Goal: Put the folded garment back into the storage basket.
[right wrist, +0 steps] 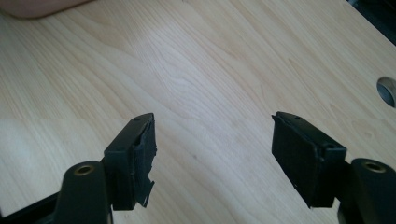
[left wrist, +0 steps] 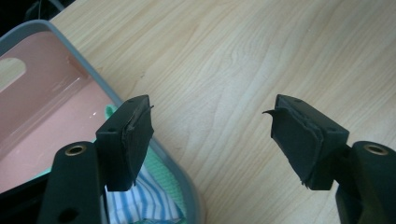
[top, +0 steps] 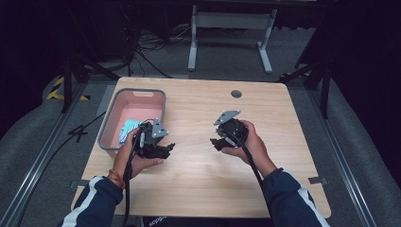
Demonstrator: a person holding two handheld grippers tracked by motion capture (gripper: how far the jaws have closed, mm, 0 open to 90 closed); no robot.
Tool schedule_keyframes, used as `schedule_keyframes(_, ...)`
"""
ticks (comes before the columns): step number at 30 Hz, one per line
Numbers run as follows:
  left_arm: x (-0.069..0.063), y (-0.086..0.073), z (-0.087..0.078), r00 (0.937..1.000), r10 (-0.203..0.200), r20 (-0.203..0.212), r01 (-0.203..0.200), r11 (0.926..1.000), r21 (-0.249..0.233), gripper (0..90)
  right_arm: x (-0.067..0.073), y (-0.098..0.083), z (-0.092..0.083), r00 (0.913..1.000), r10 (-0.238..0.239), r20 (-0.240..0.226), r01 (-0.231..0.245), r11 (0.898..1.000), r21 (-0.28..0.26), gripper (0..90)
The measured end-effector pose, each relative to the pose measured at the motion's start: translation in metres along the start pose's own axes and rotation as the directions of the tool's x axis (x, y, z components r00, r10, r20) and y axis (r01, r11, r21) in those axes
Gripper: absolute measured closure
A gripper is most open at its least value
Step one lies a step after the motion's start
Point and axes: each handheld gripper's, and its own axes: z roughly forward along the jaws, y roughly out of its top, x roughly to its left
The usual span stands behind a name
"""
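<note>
Dark room: black curtains on both sides, grey carpet, a tangle of cables and a white metal stand (top: 231, 33) behind the table. Light wooden table (top: 198, 175) with a round cable hole (top: 236, 93) near its far edge.

Grey bin with pink inside (top: 113, 113) stands on the table's left part, close to the left edge. Folded cloth (top: 127, 130), green with a blue-and-white striped part, lies in the bin at its near end. In the left gripper view the bin's grey rim (left wrist: 184, 179) runs diagonally under the left-hand jaw, and the cloth (left wrist: 140, 200) shows just behind that jaw, inside the rim.

Left gripper (top: 165, 149): held in the person's left hand (top: 137, 163), just to the right of the bin's near corner, over bare wood. In the left gripper view (left wrist: 212, 135) the jaws stand well apart with nothing between them, pads touching nothing. Whether the gripper body touches the bin I cannot tell.

Right gripper (top: 215, 142): held in the right hand (top: 250, 144), right of centre, pointing toward the left one, well apart from it. In the right gripper view (right wrist: 212, 149) the jaws are spread wide, bare wood between them, nothing gripped. The cable hole (right wrist: 387, 91) shows at that view's right edge.

Both forearms wear dark blue sleeves with white stripes (top: 94, 201). A black cable trails from each gripper toward the near table edge.
</note>
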Motion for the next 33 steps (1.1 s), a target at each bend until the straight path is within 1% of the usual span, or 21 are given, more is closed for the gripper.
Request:
schedule_keyframes(3, -0.007, -0.003, 0.003, 0.9998, 0.018, 0.01, -0.018, 0.9997, 0.015, 29.5, -0.001, -0.014, -0.005, 1.0, -0.002, -0.008, 0.002, 1.0, -0.005, 31.4)
schedule_keyframes(4, -0.01, -0.004, 0.005, 0.9996, 0.02, 0.018, -0.02, 0.9997, 0.016, 29.2, -0.002, -0.018, -0.005, 1.0, -0.006, -0.004, 0.006, 1.0, -0.005, 31.4)
schedule_keyframes(6, -0.014, -0.007, 0.007, 0.9992, 0.027, 0.028, -0.028, 0.9993, 0.025, 28.4, -0.001, -0.029, -0.008, 0.9999, -0.013, 0.001, 0.013, 1.0, 0.014, 31.2)
schedule_keyframes(8, -0.016, -0.009, 0.009, 0.9991, 0.03, 0.031, -0.031, 0.9991, 0.028, 28.3, -0.001, -0.032, -0.009, 0.9999, -0.015, 0.004, 0.014, 1.0, 0.021, 31.1)
schedule_keyframes(11, -0.022, -0.013, 0.012, 0.9983, 0.036, 0.047, -0.038, 0.9987, 0.033, 27.8, 0.001, -0.045, -0.012, 0.9995, -0.032, 0.0, 0.032, 0.999, 0.027, 30.7)
schedule_keyframes(13, -0.027, -0.016, 0.015, 0.9966, 0.056, 0.061, -0.058, 0.9975, 0.04, 26.9, 0.002, -0.052, -0.014, 0.9994, -0.034, -0.006, 0.034, 0.999, 0.024, 30.5)
schedule_keyframes(15, -0.031, -0.019, 0.018, 0.9956, 0.063, 0.07, -0.066, 0.9966, 0.049, 26.6, 0.003, -0.059, -0.016, 0.9991, -0.042, -0.006, 0.042, 0.999, 0.017, 30.5)
schedule_keyframes(16, -0.033, -0.021, 0.02, 0.994, 0.077, 0.077, -0.082, 0.9952, 0.054, 26.3, 0.004, -0.062, -0.017, 0.9992, -0.039, -0.008, 0.04, 0.999, 0.017, 30.5)
schedule_keyframes(18, -0.037, -0.025, 0.023, 0.9925, 0.085, 0.088, -0.09, 0.9943, 0.057, 26.1, 0.005, -0.07, -0.02, 0.9988, -0.049, -0.008, 0.049, 0.999, 0.018, 30.0)
schedule_keyframes(19, -0.039, -0.027, 0.025, 0.9919, 0.082, 0.098, -0.088, 0.9945, 0.058, 26.1, 0.005, -0.074, -0.021, 0.9985, -0.055, 0.004, 0.055, 0.998, 0.017, 29.4)
schedule_keyframes(21, -0.043, -0.031, 0.027, 0.9899, 0.089, 0.111, -0.095, 0.9938, 0.057, 25.6, 0.005, -0.083, -0.023, 0.9989, -0.047, 0.001, 0.047, 0.999, 0.011, 28.5)
schedule_keyframes(23, -0.045, -0.035, 0.029, 0.9873, 0.096, 0.127, -0.104, 0.9929, 0.058, 25.4, 0.004, -0.09, -0.024, 0.9987, -0.05, 0.005, 0.05, 0.999, 0.014, 28.0)
schedule_keyframes(24, -0.047, -0.037, 0.031, 0.9858, 0.103, 0.133, -0.111, 0.9922, 0.057, 25.2, 0.003, -0.095, -0.025, 0.9986, -0.053, 0.0, 0.053, 0.999, 0.007, 27.8)
schedule_keyframes(26, -0.049, -0.042, 0.032, 0.9836, 0.104, 0.147, -0.113, 0.992, 0.057, 23.6, 0.001, -0.104, -0.027, 0.999, -0.044, -0.007, 0.044, 0.999, -0.006, 27.2)
schedule_keyframes(27, -0.048, -0.044, 0.032, 0.9822, 0.11, 0.153, -0.119, 0.9913, 0.056, 23.4, 0.0, -0.109, -0.029, 0.9991, -0.042, 0.001, 0.042, 0.999, -0.017, 27.1)
schedule_keyframes(30, -0.049, -0.051, 0.033, 0.9799, 0.108, 0.168, -0.118, 0.9914, 0.056, 22.7, -0.003, -0.123, -0.031, 0.9996, -0.024, -0.011, 0.024, 0.999, -0.037, 26.4)
schedule_keyframes(31, -0.049, -0.053, 0.033, 0.9796, 0.105, 0.172, -0.116, 0.9916, 0.056, 22.6, -0.004, -0.13, -0.032, 0.9998, -0.016, -0.006, 0.016, 0.999, -0.052, 26.2)
schedule_keyframes(33, -0.049, -0.057, 0.033, 0.9784, 0.1, 0.181, -0.111, 0.9924, 0.053, 22.4, -0.007, -0.14, -0.034, 0.9999, -0.009, -0.014, 0.008, 0.998, -0.056, 26.2)
